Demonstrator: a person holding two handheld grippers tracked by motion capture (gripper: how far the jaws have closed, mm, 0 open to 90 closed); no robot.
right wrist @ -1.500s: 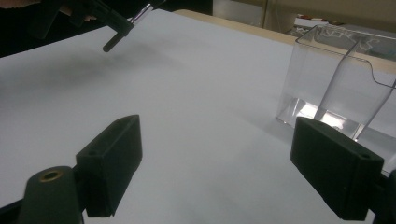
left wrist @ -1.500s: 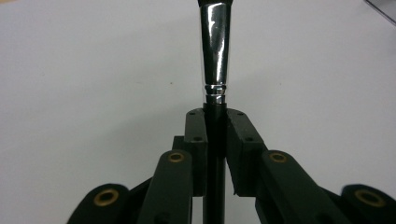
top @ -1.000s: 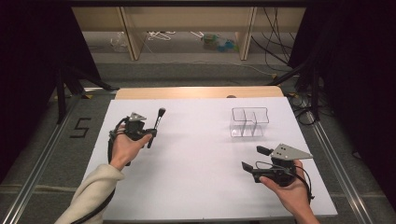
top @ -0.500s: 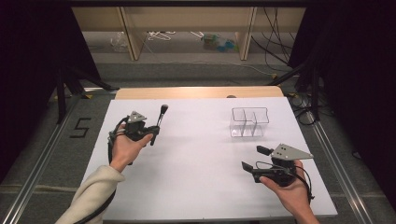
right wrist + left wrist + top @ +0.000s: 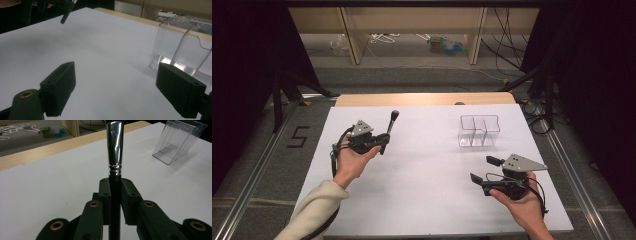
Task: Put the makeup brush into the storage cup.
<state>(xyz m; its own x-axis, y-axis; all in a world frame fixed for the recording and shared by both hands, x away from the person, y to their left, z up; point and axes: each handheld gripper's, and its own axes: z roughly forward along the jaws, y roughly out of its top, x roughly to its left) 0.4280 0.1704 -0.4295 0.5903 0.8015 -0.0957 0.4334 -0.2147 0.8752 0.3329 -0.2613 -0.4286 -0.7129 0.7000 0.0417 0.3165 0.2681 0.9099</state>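
Brush (image 5: 390,127) clamped in left tongs (image 5: 384,140), clear organizer (image 5: 479,131) well apart.

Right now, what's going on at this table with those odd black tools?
A person holds a two-jaw gripper in each hand over a white table. The left gripper is clamped on the black handle of a makeup brush with a chrome ferrule, held up off the table. The right gripper is open with nothing between its jaws, near the table's right side. A clear plastic divided holder stands beyond it, and looks empty.
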